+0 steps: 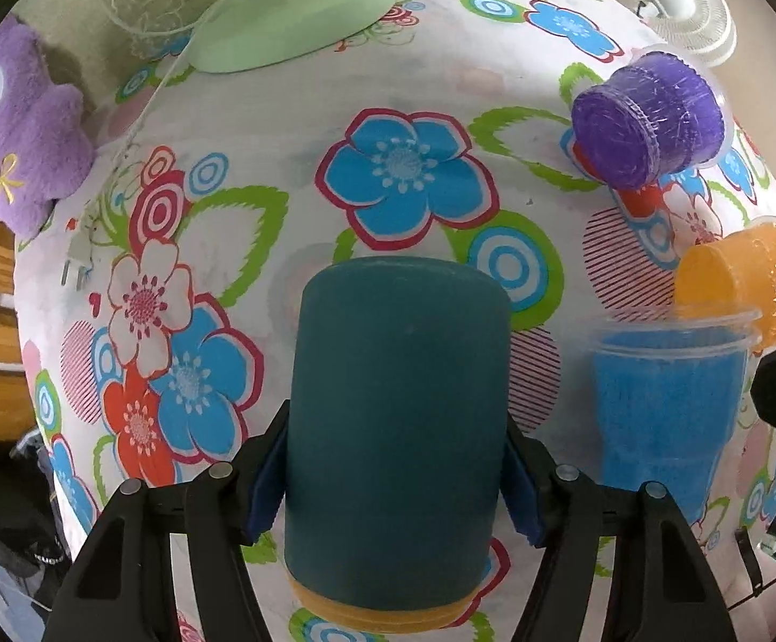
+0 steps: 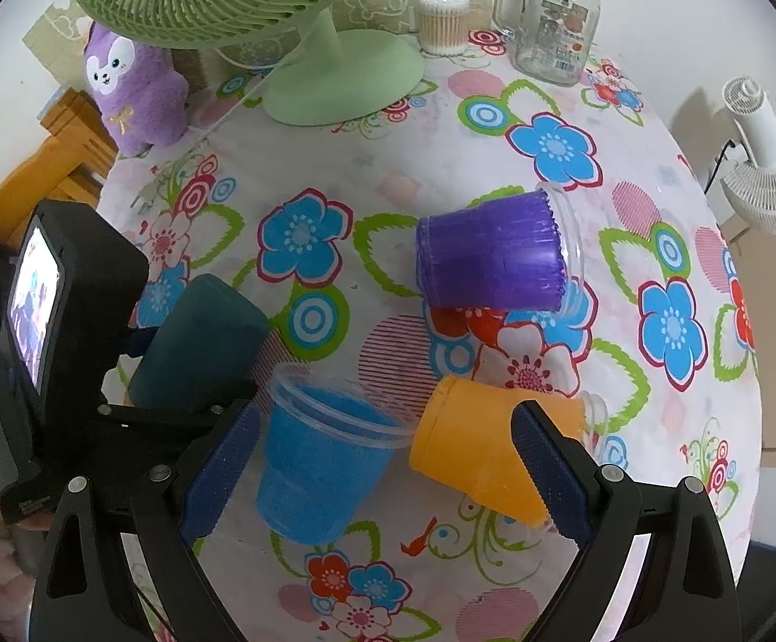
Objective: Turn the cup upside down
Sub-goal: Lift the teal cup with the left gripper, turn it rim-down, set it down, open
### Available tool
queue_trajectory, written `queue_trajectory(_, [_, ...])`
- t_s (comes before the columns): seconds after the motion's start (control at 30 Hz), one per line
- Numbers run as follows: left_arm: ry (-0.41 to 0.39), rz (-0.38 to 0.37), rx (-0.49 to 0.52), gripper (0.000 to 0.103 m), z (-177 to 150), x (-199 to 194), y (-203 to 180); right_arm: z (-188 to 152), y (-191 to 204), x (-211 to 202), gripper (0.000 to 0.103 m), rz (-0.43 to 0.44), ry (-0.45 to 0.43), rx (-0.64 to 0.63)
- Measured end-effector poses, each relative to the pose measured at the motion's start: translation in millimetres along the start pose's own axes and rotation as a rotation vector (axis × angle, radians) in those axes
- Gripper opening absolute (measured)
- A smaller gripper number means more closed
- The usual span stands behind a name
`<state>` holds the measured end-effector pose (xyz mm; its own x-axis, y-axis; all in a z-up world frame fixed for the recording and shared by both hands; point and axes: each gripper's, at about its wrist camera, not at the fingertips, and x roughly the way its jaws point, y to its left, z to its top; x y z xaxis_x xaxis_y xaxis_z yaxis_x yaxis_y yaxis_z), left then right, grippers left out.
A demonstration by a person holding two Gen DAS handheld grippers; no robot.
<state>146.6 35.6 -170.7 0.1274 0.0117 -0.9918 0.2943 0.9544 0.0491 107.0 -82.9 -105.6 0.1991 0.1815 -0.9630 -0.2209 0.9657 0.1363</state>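
My left gripper (image 1: pixel 396 473) is shut on a dark teal cup (image 1: pixel 396 428) with an orange rim, held above the flowered tablecloth (image 1: pixel 281 123), base pointing away. The same cup (image 2: pixel 200 342) and left gripper (image 2: pixel 136 369) show at the left of the right wrist view. My right gripper (image 2: pixel 382 476) is open, hovering over an upright blue cup (image 2: pixel 318 465) and an orange cup (image 2: pixel 484 455) lying on its side. A purple cup (image 2: pixel 494 257) lies on its side further back. The blue cup (image 1: pixel 666 417), orange cup (image 1: pixel 735 283) and purple cup (image 1: pixel 650 123) also show in the left wrist view.
A green fan (image 2: pixel 334 75) stands at the back, with a purple plush toy (image 2: pixel 131 91) to its left. A glass jar mug (image 2: pixel 553 27) and a cotton swab tub (image 2: pixel 441 21) stand at the back right. A white fan (image 2: pixel 773 160) is off the table's right edge.
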Motion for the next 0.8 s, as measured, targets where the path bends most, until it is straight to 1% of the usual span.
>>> queue_trajectory(0.13, [0.009, -0.029, -0.036, 0.069, -14, -9, 5, -2, 4, -3, 0.096, 0.005, -0.006, -0.018])
queue_trajectory(0.33, [-0.021, -0.042, -0.098, 0.069, -39, -39, 4, -7, 11, -11, 0.096, 0.026, -0.012, -0.057])
queue_trajectory(0.53, [-0.024, -0.037, -0.164, 0.069, -67, -61, -15, -19, 11, -25, 0.096, 0.049, -0.016, -0.097])
queue_trajectory(0.6, [-0.026, -0.046, -0.212, 0.069, -81, -66, -20, -25, 9, -28, 0.096, 0.056, -0.013, -0.113])
queue_trajectory(0.67, [-0.027, -0.039, -0.245, 0.069, -83, -74, -35, -31, 7, -32, 0.096, 0.062, -0.01, -0.129])
queue_trajectory(0.8, [-0.026, -0.04, -0.32, 0.069, -99, -80, -51, -44, -3, -38, 0.096, 0.079, 0.004, -0.16])
